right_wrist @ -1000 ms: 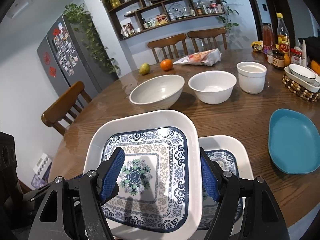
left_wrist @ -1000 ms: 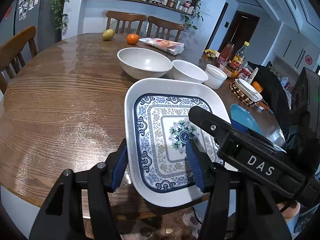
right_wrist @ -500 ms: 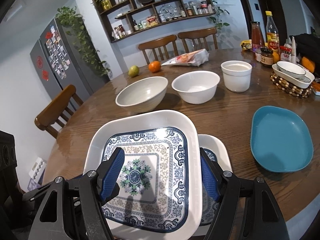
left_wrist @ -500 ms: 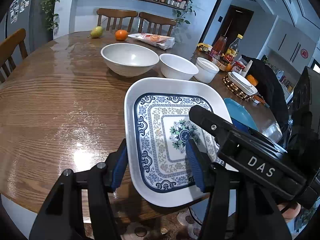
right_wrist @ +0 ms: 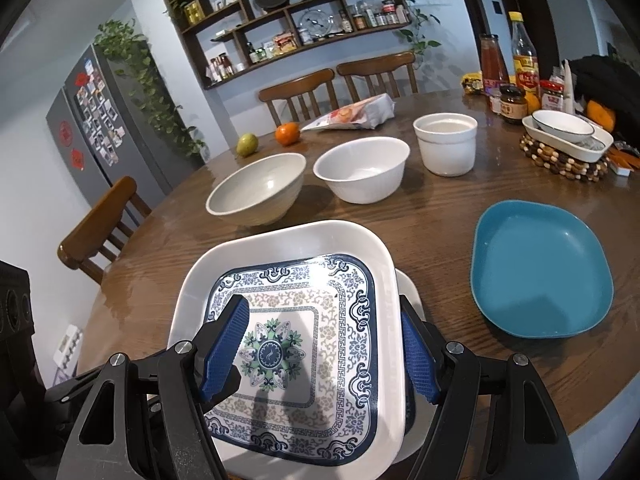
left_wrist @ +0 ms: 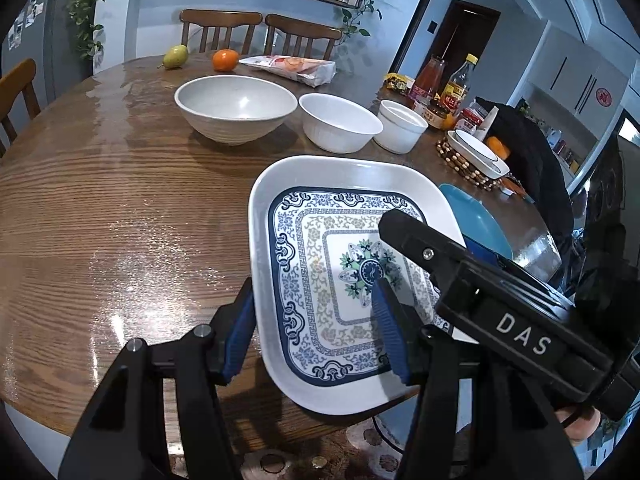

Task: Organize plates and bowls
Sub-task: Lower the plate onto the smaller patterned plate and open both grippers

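Note:
Both grippers hold one large square white plate with a blue pattern [right_wrist: 280, 248] [left_wrist: 340, 208] just above the wooden table [left_wrist: 100, 220]. My left gripper [left_wrist: 314, 292] is shut on its left rim, one pad on top and one outside the edge. On the opposite rim my right gripper [right_wrist: 320, 308] is shut the same way. A smaller patterned plate [right_wrist: 410, 296] lies under it, almost wholly covered. Further back stand a large greyish bowl [right_wrist: 256, 188], a white bowl [right_wrist: 362, 168] and a white cup-shaped bowl [right_wrist: 446, 142]. A blue plate [right_wrist: 540, 268] lies to the right.
A pear [right_wrist: 247, 145], an orange [right_wrist: 287, 134] and a snack packet [right_wrist: 356, 114] lie at the far side. Bottles and jars [right_wrist: 520, 76] and a white dish on a beaded mat [right_wrist: 564, 140] crowd the right. Wooden chairs [right_wrist: 100, 224] ring the table.
The held plate and both grippers have drifted to the right over the table. The smaller plate beneath is now more covered, and the blue plate sits closer.

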The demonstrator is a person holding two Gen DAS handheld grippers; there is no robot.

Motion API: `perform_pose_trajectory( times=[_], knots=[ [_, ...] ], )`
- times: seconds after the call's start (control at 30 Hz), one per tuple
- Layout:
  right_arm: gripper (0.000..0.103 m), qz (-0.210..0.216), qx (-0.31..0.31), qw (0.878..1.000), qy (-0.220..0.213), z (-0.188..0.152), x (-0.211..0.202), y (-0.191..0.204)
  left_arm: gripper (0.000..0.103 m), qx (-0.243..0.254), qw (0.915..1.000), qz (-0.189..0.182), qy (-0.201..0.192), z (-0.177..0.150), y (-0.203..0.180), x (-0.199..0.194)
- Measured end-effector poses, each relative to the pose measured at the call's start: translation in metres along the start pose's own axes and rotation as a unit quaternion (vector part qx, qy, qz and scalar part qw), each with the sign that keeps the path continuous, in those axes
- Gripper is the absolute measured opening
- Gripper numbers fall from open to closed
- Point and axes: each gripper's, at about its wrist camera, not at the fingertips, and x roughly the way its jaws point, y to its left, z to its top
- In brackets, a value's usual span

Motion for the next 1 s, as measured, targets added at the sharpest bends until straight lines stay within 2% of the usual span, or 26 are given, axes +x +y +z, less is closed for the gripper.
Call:
perform_pose_trajectory(
  times=[1.0],
  knots=[
    [0.075, -0.019, 0.022, 1.0, 0.01, -0.004, 0.004, -0.025, 0.057, 0.016, 0.9992, -0.004, 0.035, 0.004, -0.016, 0.027]
  ],
)
